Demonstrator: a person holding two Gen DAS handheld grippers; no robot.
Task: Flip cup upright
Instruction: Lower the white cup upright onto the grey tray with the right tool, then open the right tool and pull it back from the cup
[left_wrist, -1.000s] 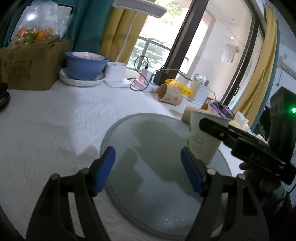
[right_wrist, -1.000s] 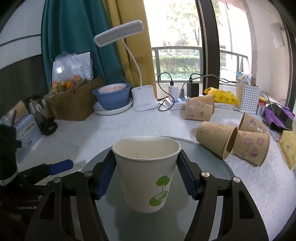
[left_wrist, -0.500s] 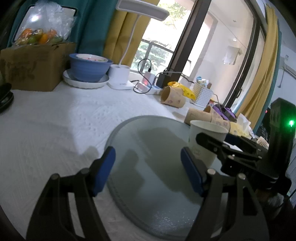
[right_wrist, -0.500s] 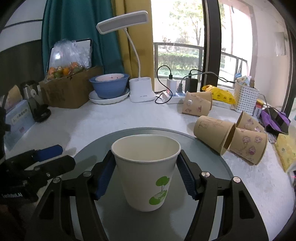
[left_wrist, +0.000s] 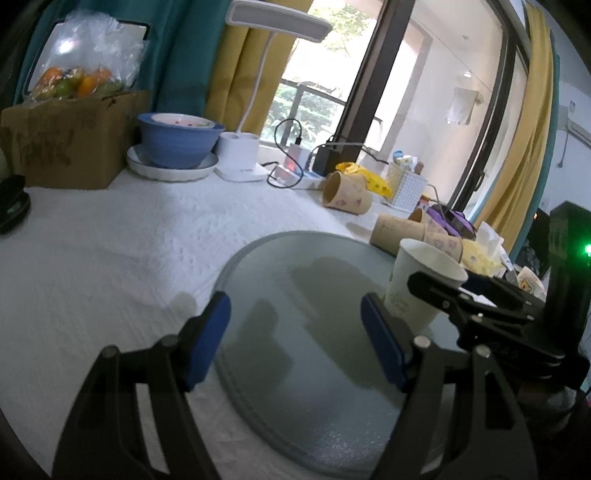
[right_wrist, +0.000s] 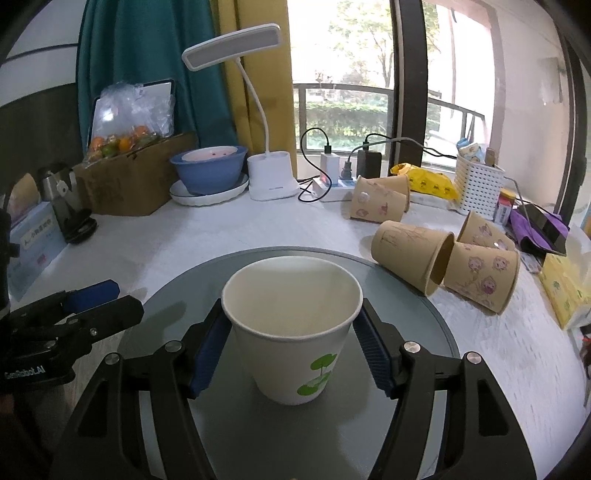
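Task object: the white paper cup with a green leaf print (right_wrist: 291, 332) stands mouth-up on the round grey glass turntable (right_wrist: 417, 306), toward the plate's 6 o'clock edge in the right wrist view.
Right tongs: the right tongs (right_wrist: 291, 343) straddle the cup, a blue pad on each side at 9 and 3 o'clock of the wall, touching it or nearly so. Whether the pads press or have just let go cannot be told.
Left tongs: the left tongs (left_wrist: 295, 339) are spread wide and empty, over the plate's near edge, with the cup at their 2 o'clock.
Stage (judged): the cup appears already upright; release and withdrawal seem to remain.
Risk 1: a thin paper wall dents easily; extra squeeze could ovalise the rim.
Risk 2: if one pad drags on the wall during opening or retreat, the light empty cup could tip or slide on the smooth glass.
Risk 3: the plate may rotate if nudged, carrying the cup off its spot.
Risk 4: the brown printed paper cups lying on their sides (right_wrist: 413, 254) rest at the plate's 2 o'clock rim; a wide swing could knock them.
Legible writing: "GenRobot.AI" on the left tongs' body in the right wrist view.
Other labels: the small blue-and-white box (right_wrist: 33, 251) at 9 o'clock carries print too small to read; the cardboard box (left_wrist: 70, 147) bears blurred dark lettering.
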